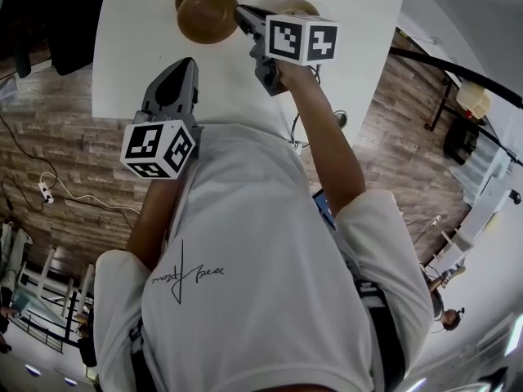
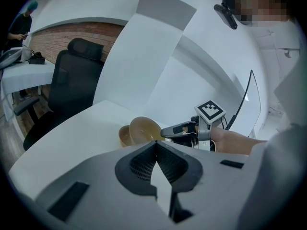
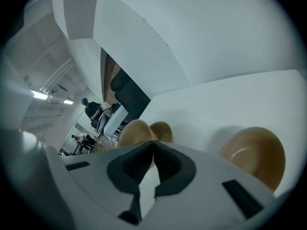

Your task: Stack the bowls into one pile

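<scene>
Place: an office workroom is showing.
Seating: a black office chair (image 2: 76, 80) is standing just beside the white counter (image 2: 62, 143).
Floor: cables (image 1: 86, 201) are trailing over wood planks (image 1: 57, 129) beside the counter.
Background: a person (image 2: 19, 25) is standing well beyond the counter.

head view: steeply down on table (image 1: 131, 47) | left gripper view: low, toward bowls (image 2: 144, 131) | right gripper view: close on bowl (image 3: 134, 133)
</scene>
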Motion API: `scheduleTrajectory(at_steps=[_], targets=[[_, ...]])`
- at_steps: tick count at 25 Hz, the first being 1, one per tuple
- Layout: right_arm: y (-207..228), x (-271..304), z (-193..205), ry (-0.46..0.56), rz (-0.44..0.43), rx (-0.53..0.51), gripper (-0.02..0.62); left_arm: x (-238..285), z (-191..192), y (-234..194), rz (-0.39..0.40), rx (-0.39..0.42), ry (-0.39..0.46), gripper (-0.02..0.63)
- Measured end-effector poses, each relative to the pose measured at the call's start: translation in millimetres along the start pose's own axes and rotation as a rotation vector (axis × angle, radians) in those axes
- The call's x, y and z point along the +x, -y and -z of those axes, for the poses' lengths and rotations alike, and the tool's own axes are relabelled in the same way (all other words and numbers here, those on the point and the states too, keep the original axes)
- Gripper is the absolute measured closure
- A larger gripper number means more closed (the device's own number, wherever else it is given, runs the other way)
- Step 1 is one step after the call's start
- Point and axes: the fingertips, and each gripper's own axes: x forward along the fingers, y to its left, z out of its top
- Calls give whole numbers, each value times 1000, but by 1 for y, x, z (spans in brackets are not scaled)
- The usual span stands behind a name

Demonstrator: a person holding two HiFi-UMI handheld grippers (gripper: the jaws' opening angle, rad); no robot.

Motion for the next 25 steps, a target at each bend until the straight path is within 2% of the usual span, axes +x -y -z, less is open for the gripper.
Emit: scheduleTrajectory(at_steps=[14,25], targets=[[8,24,-4,-13,9,27,579,1,4,-16,-25,-15,-30,598],[16,41,-7,-20,36,57,578,2,8,-25,-9,-17,-60,598]])
